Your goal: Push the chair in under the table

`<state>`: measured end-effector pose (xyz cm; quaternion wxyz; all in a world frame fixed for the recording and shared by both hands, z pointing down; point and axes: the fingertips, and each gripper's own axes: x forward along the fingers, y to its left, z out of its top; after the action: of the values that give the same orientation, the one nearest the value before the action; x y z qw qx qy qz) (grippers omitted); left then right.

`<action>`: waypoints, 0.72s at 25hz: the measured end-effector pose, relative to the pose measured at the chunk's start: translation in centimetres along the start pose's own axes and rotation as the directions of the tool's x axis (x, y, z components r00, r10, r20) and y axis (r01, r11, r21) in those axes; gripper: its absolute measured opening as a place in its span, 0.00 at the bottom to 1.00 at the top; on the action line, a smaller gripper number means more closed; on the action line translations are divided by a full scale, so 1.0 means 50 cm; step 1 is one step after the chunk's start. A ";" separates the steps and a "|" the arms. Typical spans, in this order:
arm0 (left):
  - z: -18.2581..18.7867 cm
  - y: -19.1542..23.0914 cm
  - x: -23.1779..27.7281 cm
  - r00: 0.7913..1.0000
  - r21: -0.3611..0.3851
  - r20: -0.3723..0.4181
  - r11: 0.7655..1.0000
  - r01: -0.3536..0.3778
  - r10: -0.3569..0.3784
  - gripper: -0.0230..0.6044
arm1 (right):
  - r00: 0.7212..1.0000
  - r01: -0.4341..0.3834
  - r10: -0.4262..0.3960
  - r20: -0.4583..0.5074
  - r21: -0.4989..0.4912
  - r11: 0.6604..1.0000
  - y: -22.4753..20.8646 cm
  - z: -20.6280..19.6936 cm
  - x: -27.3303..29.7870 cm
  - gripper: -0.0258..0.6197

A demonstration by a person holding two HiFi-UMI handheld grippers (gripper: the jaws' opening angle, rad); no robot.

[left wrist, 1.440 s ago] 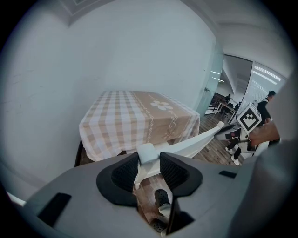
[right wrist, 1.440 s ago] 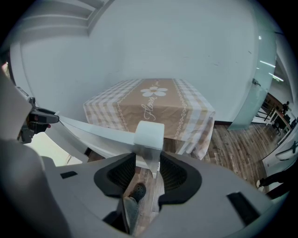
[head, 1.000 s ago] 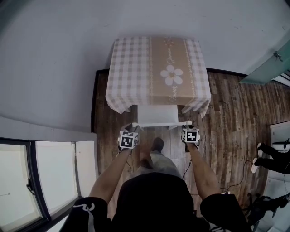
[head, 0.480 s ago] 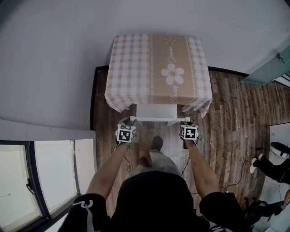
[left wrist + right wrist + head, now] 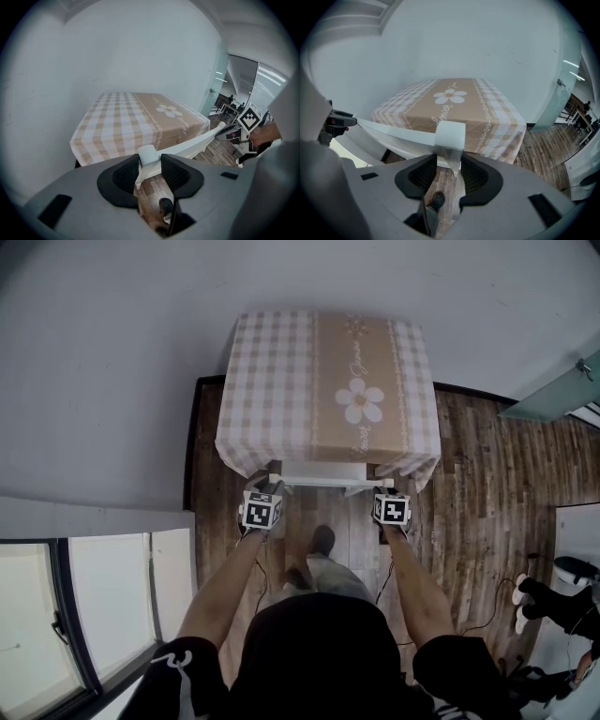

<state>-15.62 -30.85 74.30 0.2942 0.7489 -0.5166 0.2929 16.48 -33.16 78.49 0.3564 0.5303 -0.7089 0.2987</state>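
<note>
Reading the head view first, we find the white wooden chair (image 5: 323, 480) almost fully in. Only its top rail and a thin strip of seat show at the near edge of the checked, daisy-printed tabletop (image 5: 281, 381). The left gripper (image 5: 270, 474) and the right gripper (image 5: 379, 487) sit on the two ends of that rail. We judge the push to be nearly complete, with at most a short final shove and the release left to do. The hanging cloth hides the seat, the chair legs and the table legs, so we cannot tell whether the chair has met anything underneath. The person's head and arms cover the brown plank floor (image 5: 469, 474) nearest the camera.

In the left gripper view, the left gripper (image 5: 151, 164) has the chair's (image 5: 187, 146) left corner post between its pads. The jaws have just been closing and now stand fairly wide, bearing on the post. The gripper body cuts off the post below the pads, and no part of the seat shows.

In the right gripper view, the right gripper (image 5: 449, 164) clamps the right corner post in the same way, jaws fairly wide on it. The rail runs off to the left in front of the tabletop (image 5: 454, 108). The chair seat and its gap to the table are out of sight here too.
</note>
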 end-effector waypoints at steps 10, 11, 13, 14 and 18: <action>0.056 0.033 0.044 1.000 -0.011 0.004 1.000 -0.018 0.018 0.28 | 1.000 -0.022 0.022 -0.006 -0.002 1.000 -0.010 0.051 0.055 0.30; 0.061 0.036 0.046 1.000 -0.012 0.004 1.000 -0.020 0.020 0.28 | 1.000 -0.021 0.021 -0.004 -0.004 1.000 -0.010 0.058 0.056 0.30; 0.068 0.043 0.052 1.000 -0.015 0.002 1.000 -0.025 0.025 0.28 | 1.000 -0.019 0.019 -0.003 -0.006 1.000 -0.009 0.071 0.058 0.30; 0.072 0.045 0.055 1.000 -0.015 0.001 1.000 -0.027 0.027 0.28 | 1.000 -0.021 0.021 -0.002 -0.006 1.000 -0.009 0.075 0.063 0.30; 0.089 0.054 0.066 0.999 -0.014 0.001 0.999 -0.036 0.036 0.28 | 1.000 -0.022 0.022 0.000 -0.011 1.000 -0.012 0.094 0.073 0.30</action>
<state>-16.59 -36.91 74.21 0.2939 0.7376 -0.5321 0.2941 15.49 -39.05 78.87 0.3561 0.5206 -0.7162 0.2986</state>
